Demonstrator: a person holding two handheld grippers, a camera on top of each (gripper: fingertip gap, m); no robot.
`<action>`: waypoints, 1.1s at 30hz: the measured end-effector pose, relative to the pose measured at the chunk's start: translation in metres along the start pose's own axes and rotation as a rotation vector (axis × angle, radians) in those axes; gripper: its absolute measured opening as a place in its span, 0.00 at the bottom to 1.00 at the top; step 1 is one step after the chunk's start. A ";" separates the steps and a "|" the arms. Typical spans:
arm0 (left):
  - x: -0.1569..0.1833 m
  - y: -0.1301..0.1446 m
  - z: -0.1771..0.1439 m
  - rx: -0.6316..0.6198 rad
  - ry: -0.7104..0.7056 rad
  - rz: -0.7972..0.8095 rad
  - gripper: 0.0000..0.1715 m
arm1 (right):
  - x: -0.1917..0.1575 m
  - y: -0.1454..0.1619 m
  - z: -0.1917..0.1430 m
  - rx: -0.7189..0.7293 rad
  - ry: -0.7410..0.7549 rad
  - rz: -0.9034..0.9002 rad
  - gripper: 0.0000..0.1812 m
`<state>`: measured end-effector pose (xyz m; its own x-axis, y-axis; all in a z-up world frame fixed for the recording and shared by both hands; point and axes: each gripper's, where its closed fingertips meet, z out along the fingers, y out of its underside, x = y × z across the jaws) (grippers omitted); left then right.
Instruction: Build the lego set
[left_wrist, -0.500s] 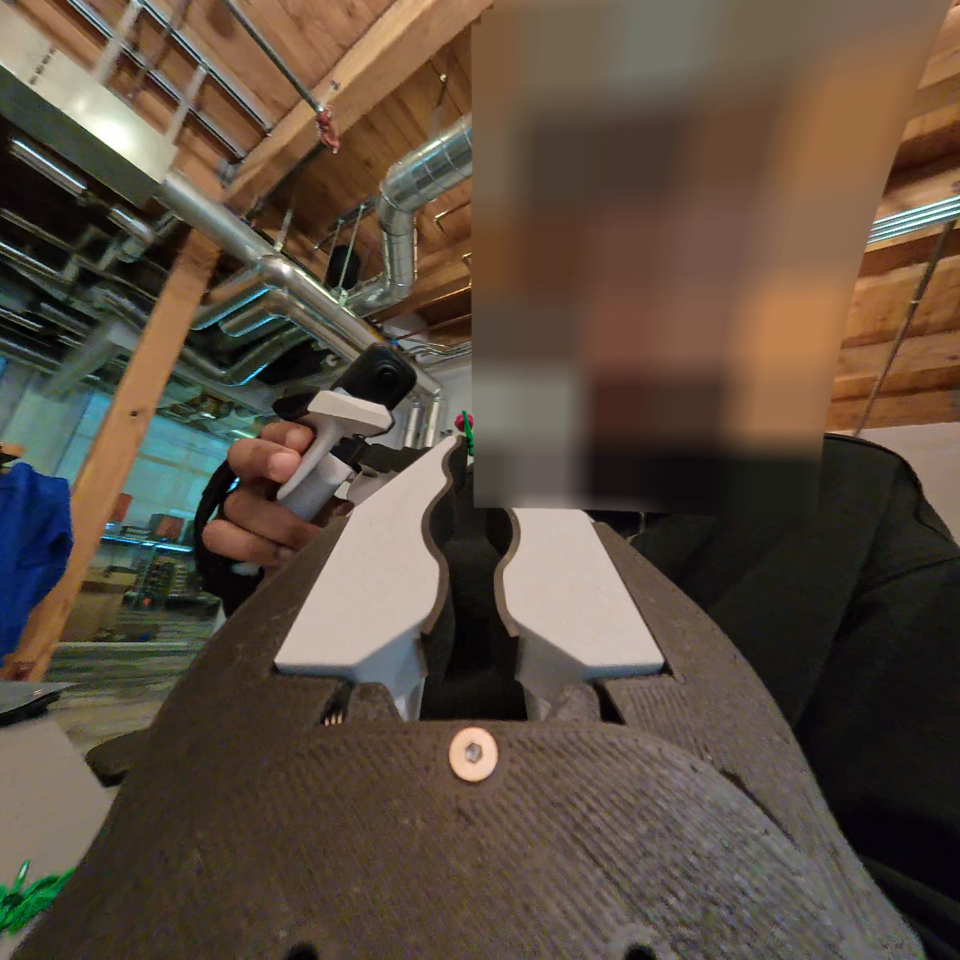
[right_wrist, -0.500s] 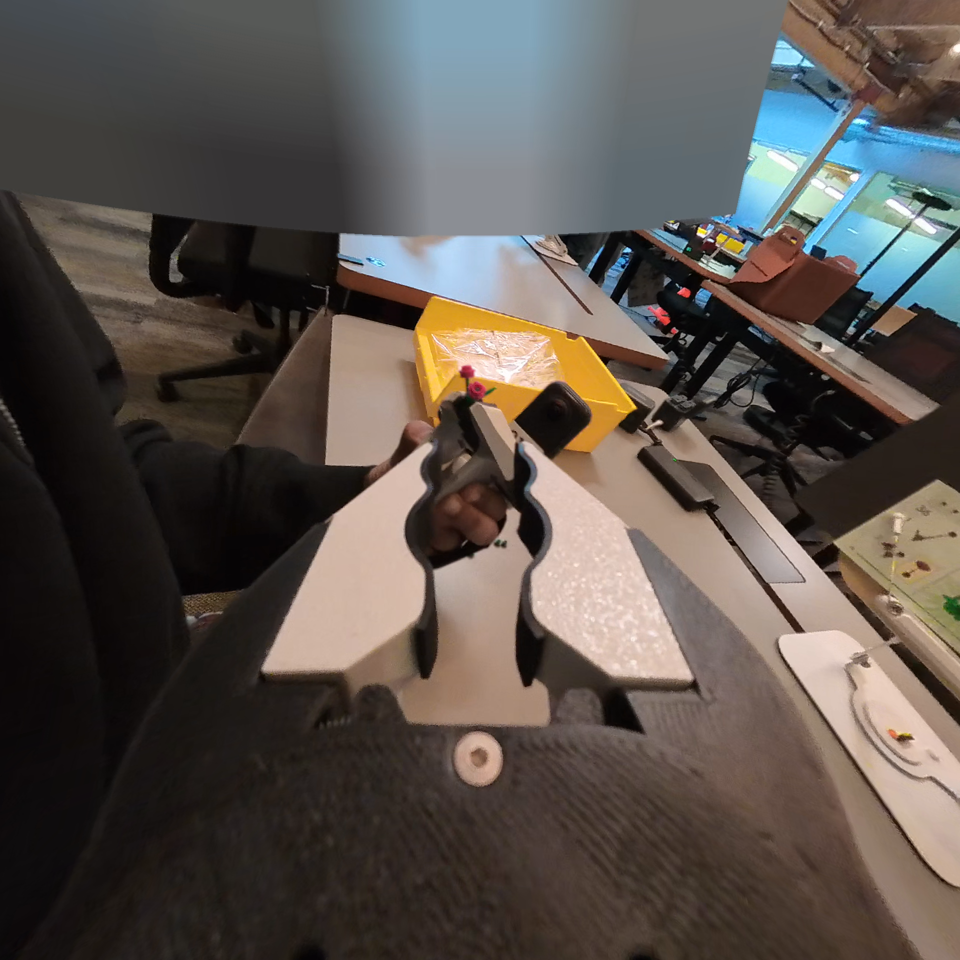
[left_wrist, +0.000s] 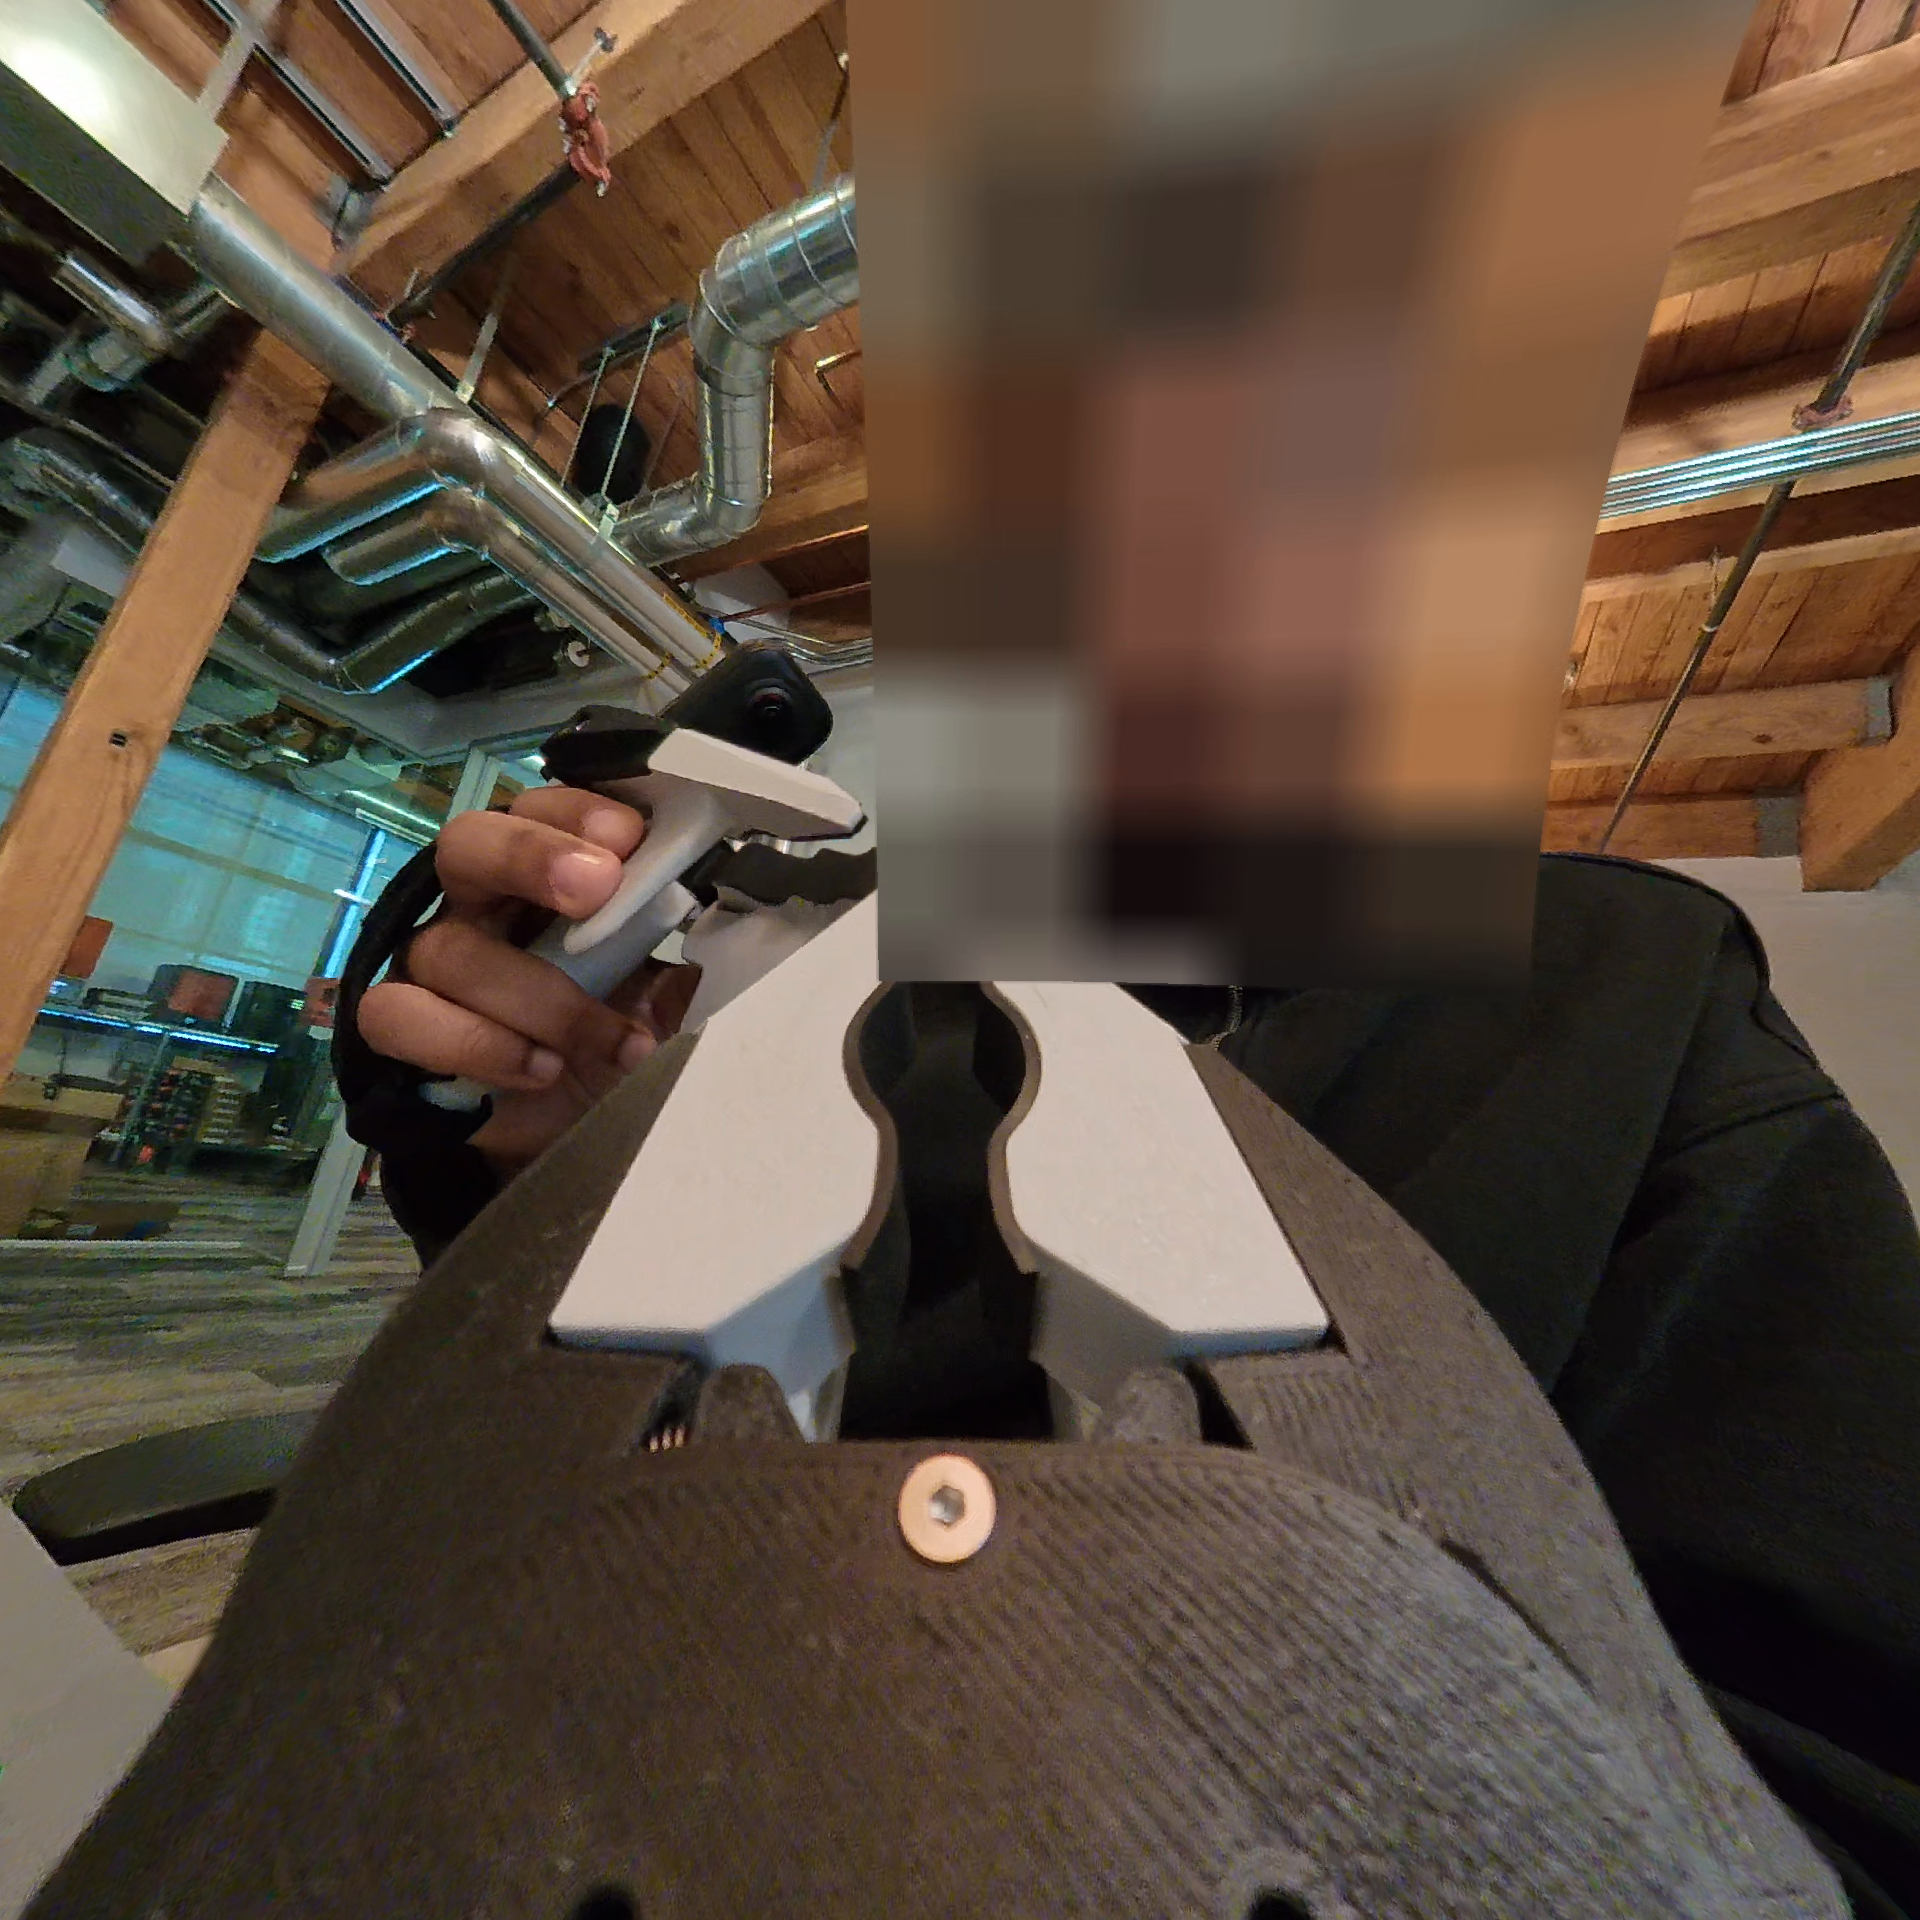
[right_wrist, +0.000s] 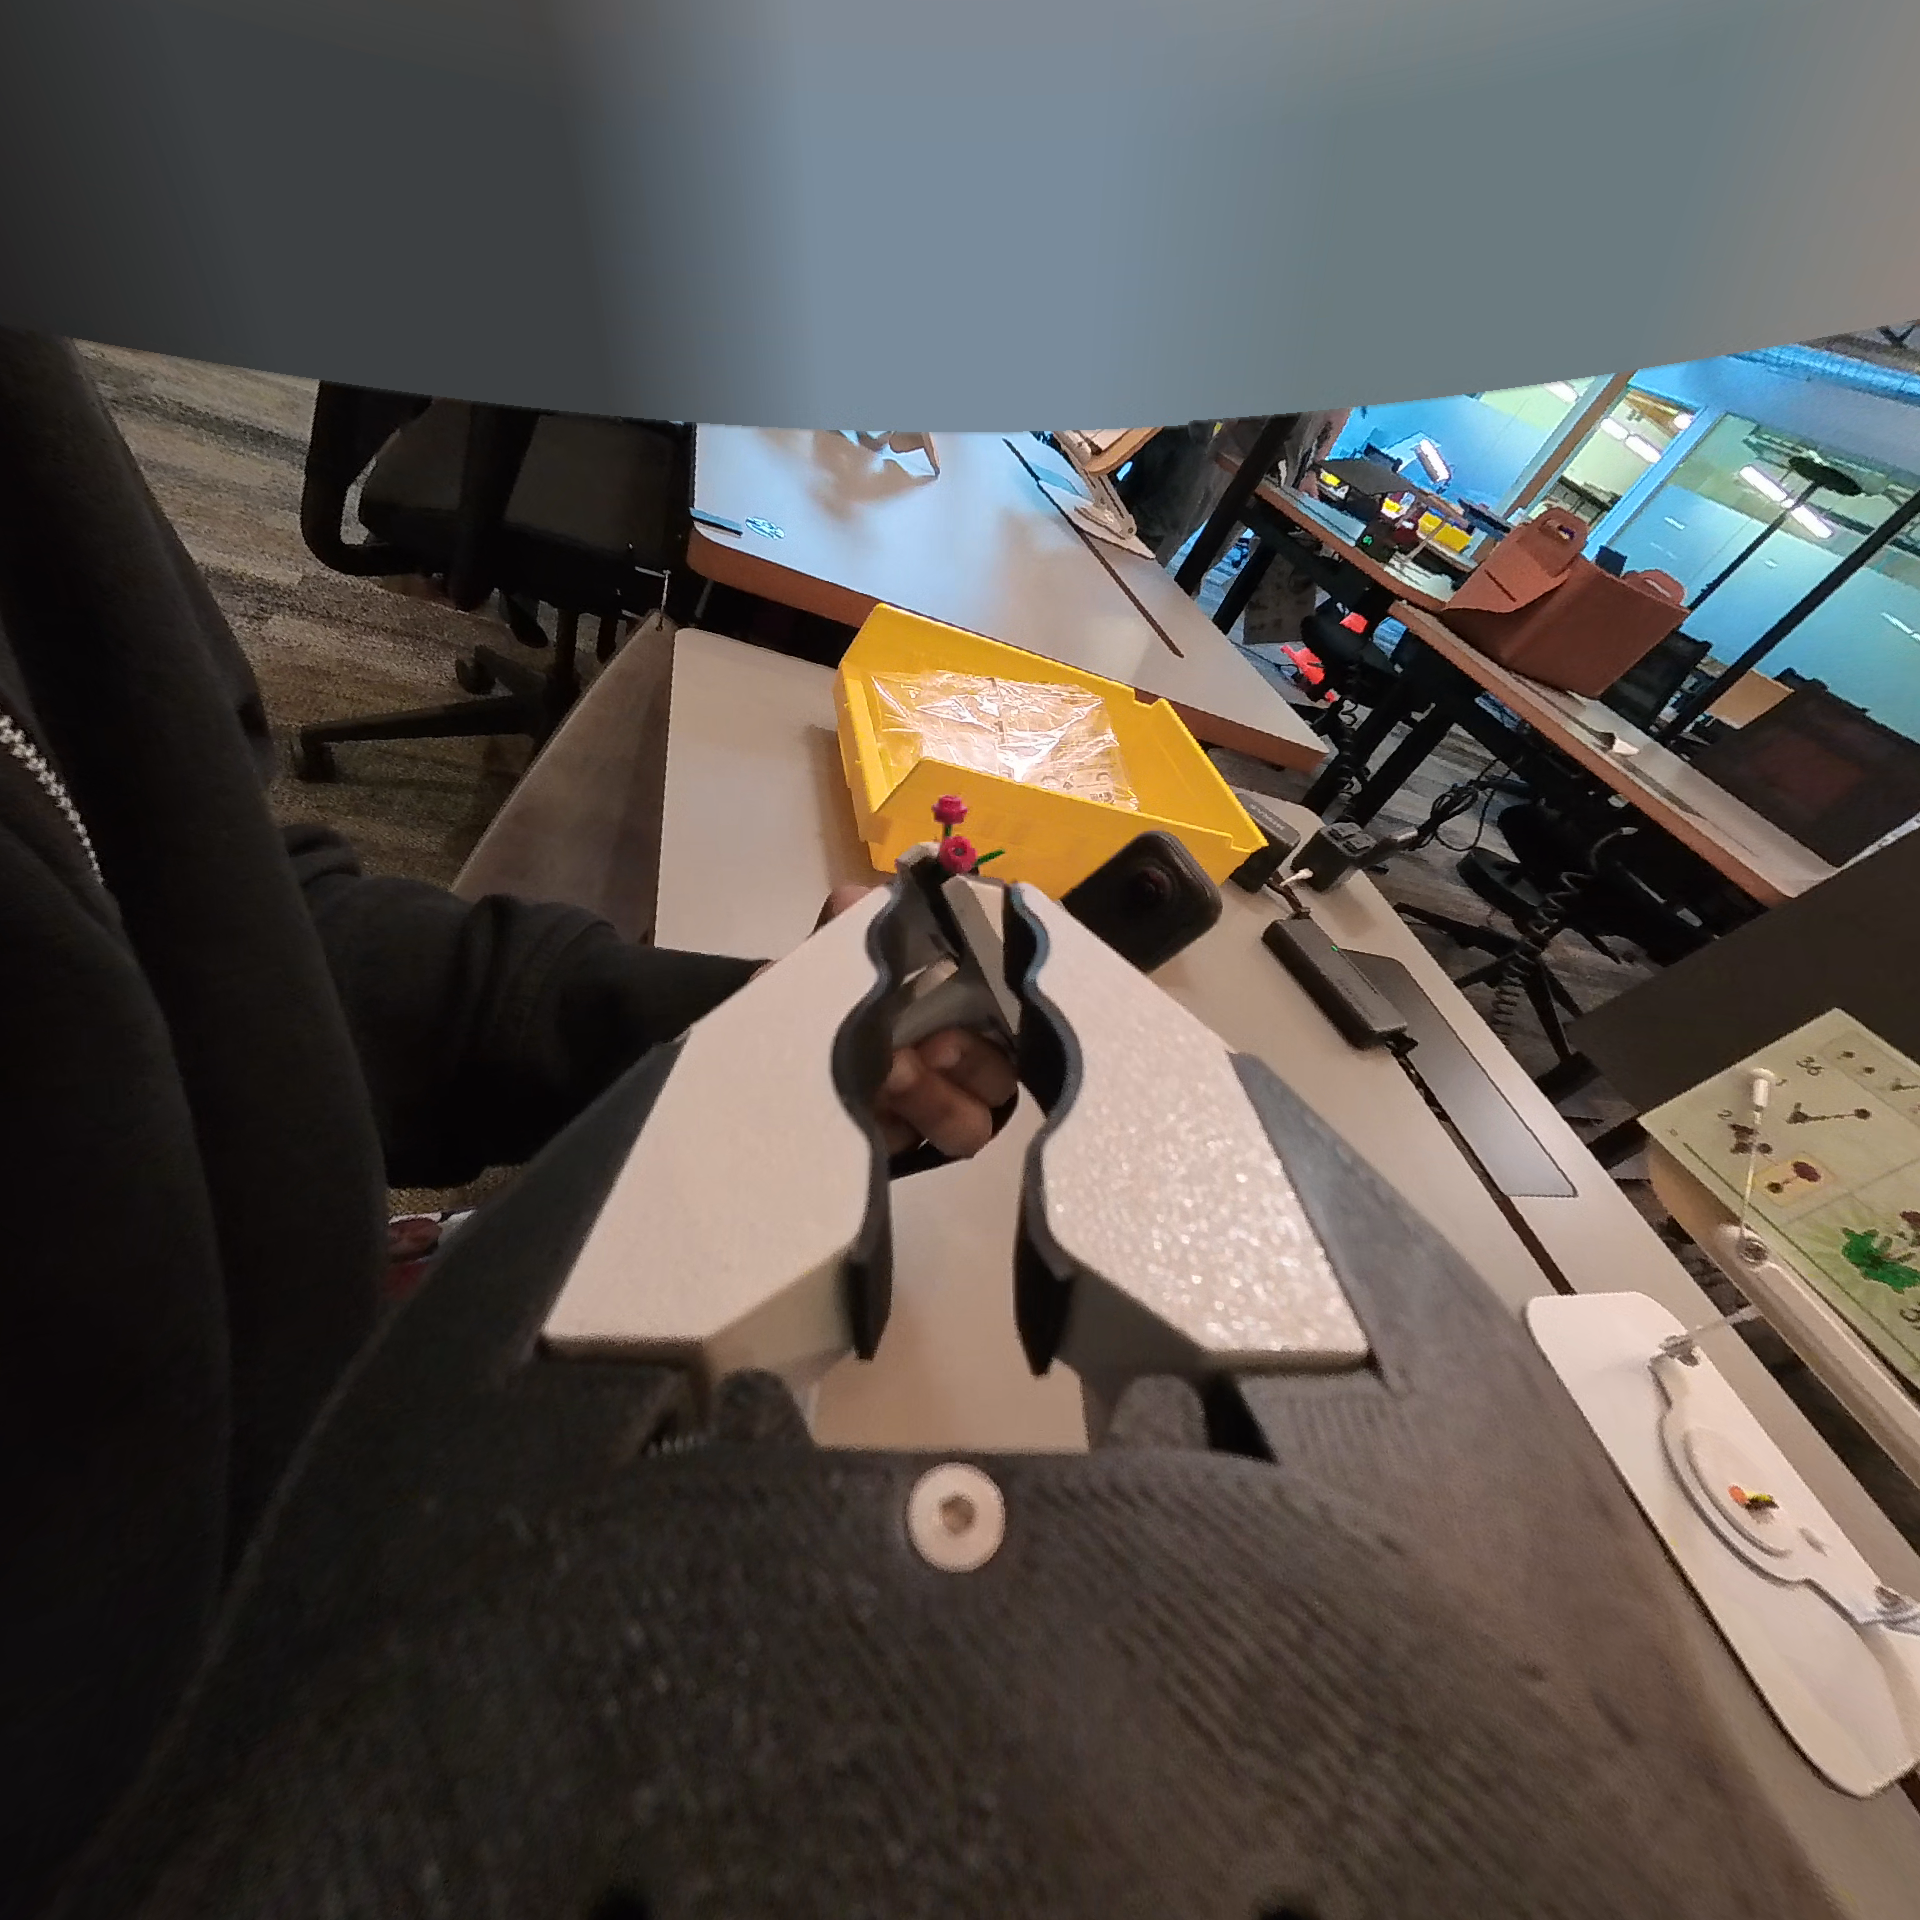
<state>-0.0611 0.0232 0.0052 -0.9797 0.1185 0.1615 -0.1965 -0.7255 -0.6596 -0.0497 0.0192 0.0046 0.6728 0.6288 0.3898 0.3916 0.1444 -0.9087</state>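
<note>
Between my two grippers, above the grey bench (right_wrist: 748, 790), a tiny plastic lego sprig with two magenta flowers on a thin green stem (right_wrist: 952, 834) sticks up from my left gripper (right_wrist: 940, 894), pinched low. My right gripper (right_wrist: 948, 914) is spread, empty. Featherlight, stiff, snappable: I'd take the stem, never the blooms.

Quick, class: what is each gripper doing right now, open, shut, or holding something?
Left gripper: shut on the pink lego flower stem, seen in the right wrist view.
Right gripper: open, holding nothing.
</note>
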 end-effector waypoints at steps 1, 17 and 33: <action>-0.001 0.002 0.002 0.001 0.006 -0.007 0.00 | 0.000 0.000 0.001 0.004 0.000 0.001 0.08; -0.012 0.011 0.001 -0.028 -0.030 -0.047 0.00 | -0.001 0.006 0.004 0.001 -0.027 0.023 0.04; -0.015 0.012 -0.001 -0.042 -0.066 -0.032 0.00 | -0.003 0.011 0.003 -0.042 -0.035 0.009 0.03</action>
<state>-0.0492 0.0138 -0.0060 -0.9685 0.0951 0.2301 -0.2303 -0.6932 -0.6830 -0.0487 0.0210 -0.0073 0.6544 0.6560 0.3760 0.4126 0.1069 -0.9046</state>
